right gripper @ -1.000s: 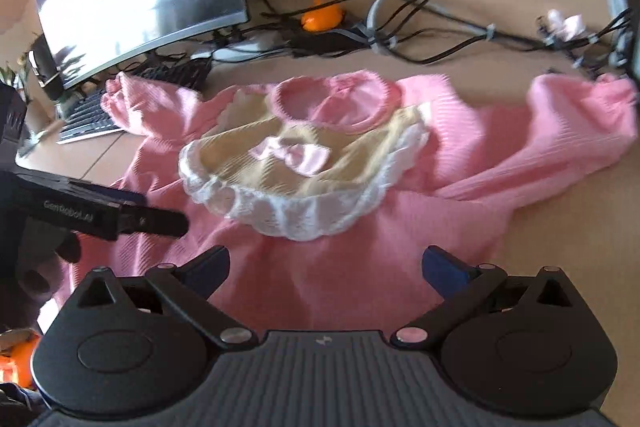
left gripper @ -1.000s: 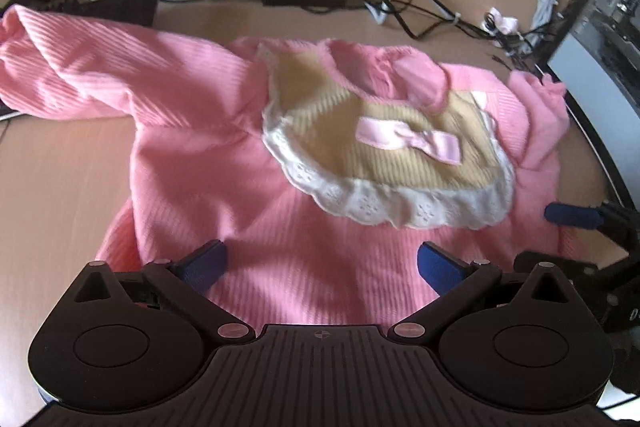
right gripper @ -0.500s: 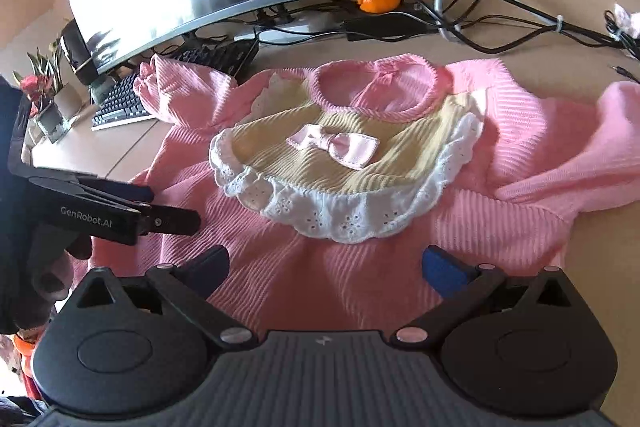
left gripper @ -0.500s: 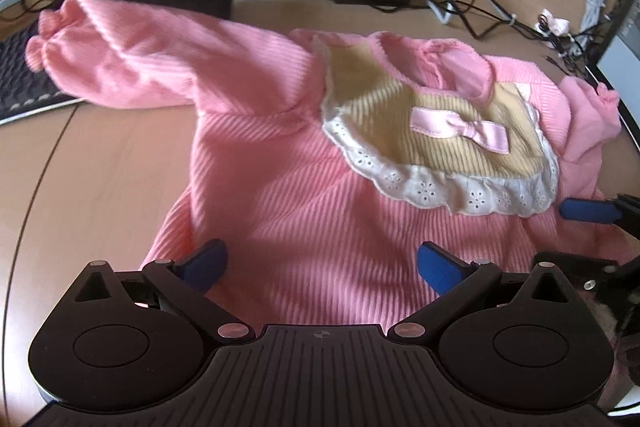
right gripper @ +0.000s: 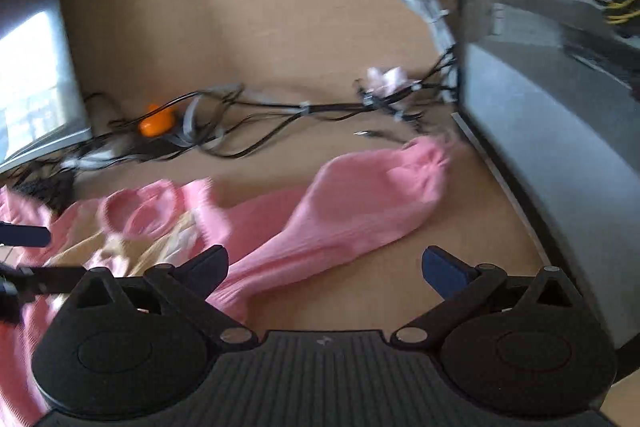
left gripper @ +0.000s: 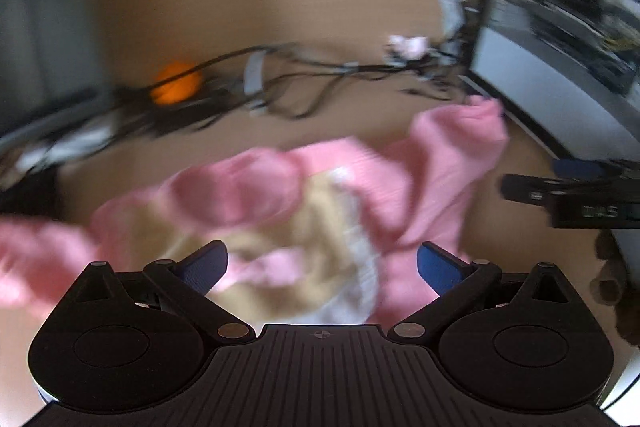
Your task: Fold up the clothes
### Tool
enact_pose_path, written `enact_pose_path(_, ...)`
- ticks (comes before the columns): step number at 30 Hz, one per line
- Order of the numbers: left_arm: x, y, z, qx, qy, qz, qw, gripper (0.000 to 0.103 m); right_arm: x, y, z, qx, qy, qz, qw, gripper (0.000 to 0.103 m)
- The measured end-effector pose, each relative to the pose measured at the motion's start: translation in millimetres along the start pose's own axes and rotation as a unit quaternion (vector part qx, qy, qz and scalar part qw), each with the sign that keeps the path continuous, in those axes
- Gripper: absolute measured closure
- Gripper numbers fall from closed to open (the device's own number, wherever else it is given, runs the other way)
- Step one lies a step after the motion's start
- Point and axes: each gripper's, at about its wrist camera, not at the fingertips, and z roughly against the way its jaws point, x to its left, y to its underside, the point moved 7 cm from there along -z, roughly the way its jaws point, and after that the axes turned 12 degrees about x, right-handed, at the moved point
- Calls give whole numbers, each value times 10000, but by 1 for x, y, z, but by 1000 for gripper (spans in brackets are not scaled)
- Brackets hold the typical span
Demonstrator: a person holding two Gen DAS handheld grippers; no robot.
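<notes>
A pink ribbed child's sweater [left gripper: 248, 195] with a beige bib, white lace trim and a pink bow lies flat on the wooden desk. Both views are motion-blurred. My left gripper [left gripper: 322, 261] is open and empty, over the bib. My right gripper [right gripper: 324, 265] is open and empty, over the base of the sweater's right sleeve [right gripper: 360, 199], which stretches toward the computer case. The right gripper's tip also shows at the right edge of the left wrist view [left gripper: 568, 179]. The left gripper's tip shows at the left edge of the right wrist view [right gripper: 24, 235].
A tangle of black and grey cables [right gripper: 280, 115] and an orange object [right gripper: 156, 123] lie behind the sweater. A computer case [right gripper: 560, 131] stands at the right. A monitor [right gripper: 28, 87] stands at the back left.
Both grippers have moved forward and swung right over the sweater. The views now show its collar and right sleeve instead of its hem. Both stay open.
</notes>
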Motion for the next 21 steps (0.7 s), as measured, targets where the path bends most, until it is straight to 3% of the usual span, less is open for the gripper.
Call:
enact_pose_path(2,-20,-11,-14,-62,-29,-278,9996,0,-14,-6,-3,-51,104,-194,9997,0)
enact_pose_path(3,-29,-17,-20,-78,-64,-408,9991,6,-21,-9,-5,-76,156,-291,9994,2)
enact_pose_path(4,-38,-23,-26,-75,-93,-527,9985,35,-27,-12,-7,-102,208,-388,9990,8)
enact_pose_path(5,-44,-27,-34,-13,-93,-601,9982,50,-34,-18,-12,-85,168,-476,9987,29)
enact_pose_path(6,-49,-31,-40,45,-63,-620,9980,53,-40,-25,-21,7,113,-553,9984,40)
enact_pose_path(10,-67,-47,-65,263,58,-701,9972,27,-56,-48,-48,-114,444,-571,9973,36)
enact_pose_path(12,-77,-51,-73,275,128,-784,9965,22,-64,-56,-57,-198,675,-551,9960,24)
enact_pose_path(16,-91,-55,-90,407,167,-915,9948,18,-74,-61,-75,-186,916,-499,9944,20)
enact_pose_path(21,-103,-57,-113,569,85,-1069,9926,20,-73,-65,-94,-227,896,-261,9954,19)
